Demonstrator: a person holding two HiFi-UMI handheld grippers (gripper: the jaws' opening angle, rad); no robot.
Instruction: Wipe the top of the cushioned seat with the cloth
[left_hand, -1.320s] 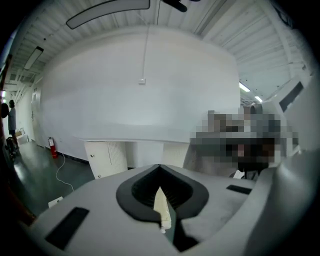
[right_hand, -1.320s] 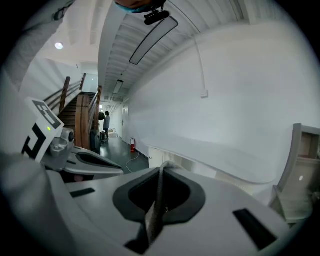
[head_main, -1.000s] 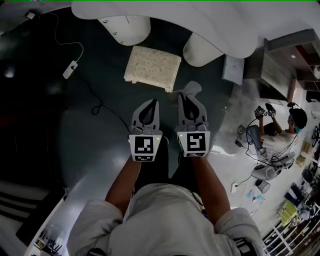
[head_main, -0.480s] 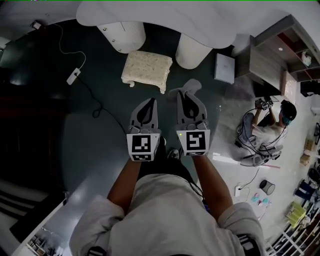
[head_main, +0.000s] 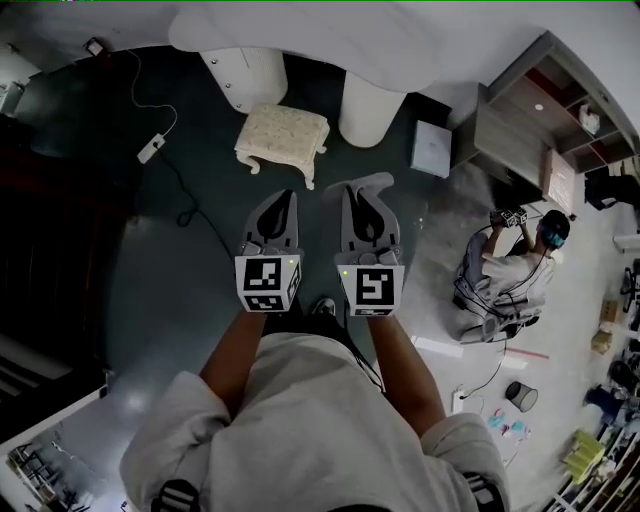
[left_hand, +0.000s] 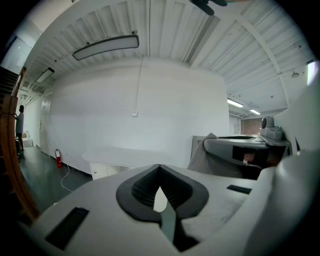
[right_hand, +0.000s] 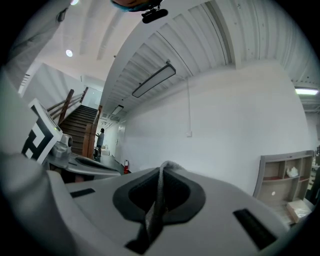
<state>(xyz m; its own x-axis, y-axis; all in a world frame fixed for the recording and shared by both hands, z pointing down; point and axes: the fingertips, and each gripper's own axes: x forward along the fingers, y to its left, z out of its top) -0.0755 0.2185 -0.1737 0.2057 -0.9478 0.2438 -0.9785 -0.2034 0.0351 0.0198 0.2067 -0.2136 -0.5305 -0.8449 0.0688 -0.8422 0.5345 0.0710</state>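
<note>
The cushioned seat (head_main: 282, 140) is a small cream stool on the dark floor, just in front of a white table. Both grippers are held side by side at waist height, well short of the seat and above it. My left gripper (head_main: 288, 196) is shut with nothing between its jaws (left_hand: 160, 167). My right gripper (head_main: 353, 190) is shut on the grey cloth (head_main: 376, 183), which sticks out past its tip. A strip of the cloth (right_hand: 159, 192) runs up between the right jaws. Both gripper views look at a white wall and ceiling, not the seat.
The white table (head_main: 400, 40) stands on two thick round legs (head_main: 252, 78) just behind the seat. A white box (head_main: 432, 148) and a wooden shelf unit (head_main: 535, 120) are at right. A person (head_main: 500, 270) sits on the floor. A power strip with cable (head_main: 150, 150) lies left.
The seat and table have slid up and left in the head view and look smaller. Both grippers have stayed together and shut, drifting slightly left.
</note>
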